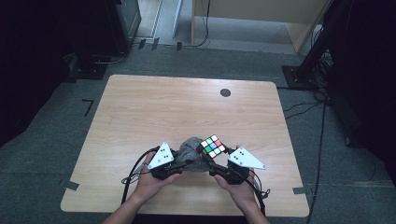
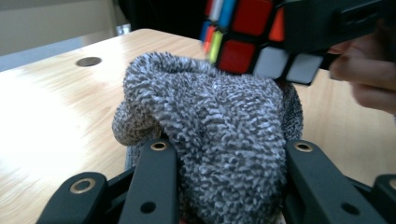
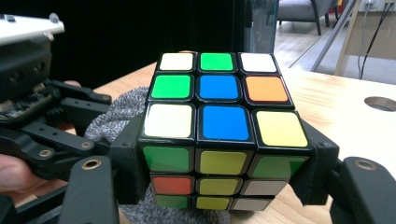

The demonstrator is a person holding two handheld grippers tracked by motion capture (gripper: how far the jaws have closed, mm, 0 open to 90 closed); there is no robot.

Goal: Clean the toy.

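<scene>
High view: left gripper (image 1: 184, 163) clamps grey sock (image 1: 192, 150) on table (image 1: 154, 107).
Right gripper (image 1: 211, 164): grips puzzle cube (image 1: 211, 146), above sock.
Advice: hold sock mouth wide, lower cube squarely.

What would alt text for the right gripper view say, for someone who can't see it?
A scrambled puzzle cube is clamped between the right gripper's two black jaws, close to the camera. Under and behind it lies a grey knitted cloth on a light wooden table, with the left gripper at the left edge.
</scene>
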